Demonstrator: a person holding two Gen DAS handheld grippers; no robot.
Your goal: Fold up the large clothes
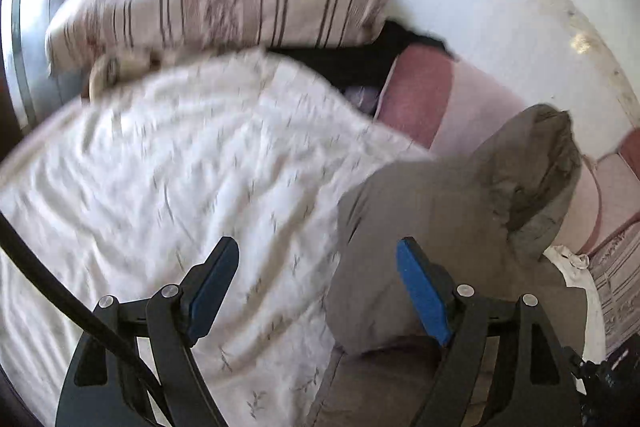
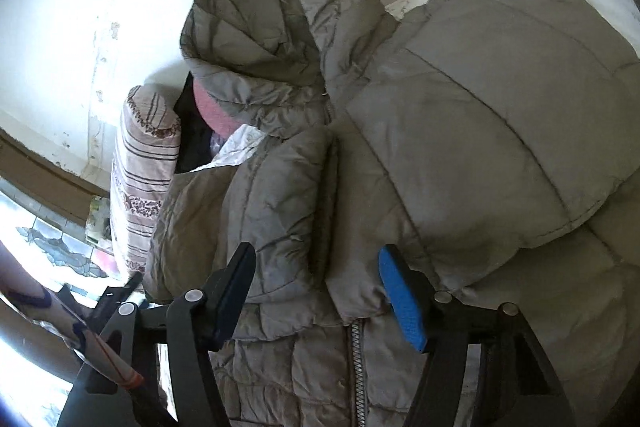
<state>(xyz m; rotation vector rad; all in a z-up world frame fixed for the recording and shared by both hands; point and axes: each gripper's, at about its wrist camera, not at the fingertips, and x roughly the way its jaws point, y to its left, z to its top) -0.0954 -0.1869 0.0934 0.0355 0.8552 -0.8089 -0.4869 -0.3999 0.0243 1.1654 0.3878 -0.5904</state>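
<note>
Jacket (image 2: 460,131) zipper (image 2: 358,367) only right view

A grey quilted hooded jacket (image 2: 460,131) lies partly folded on the bed, zipper showing.

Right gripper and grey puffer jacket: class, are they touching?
Cannot tell. In the right wrist view, the right gripper hangs open over the grey puffer jacket; neither contact nor gap shows.
</note>
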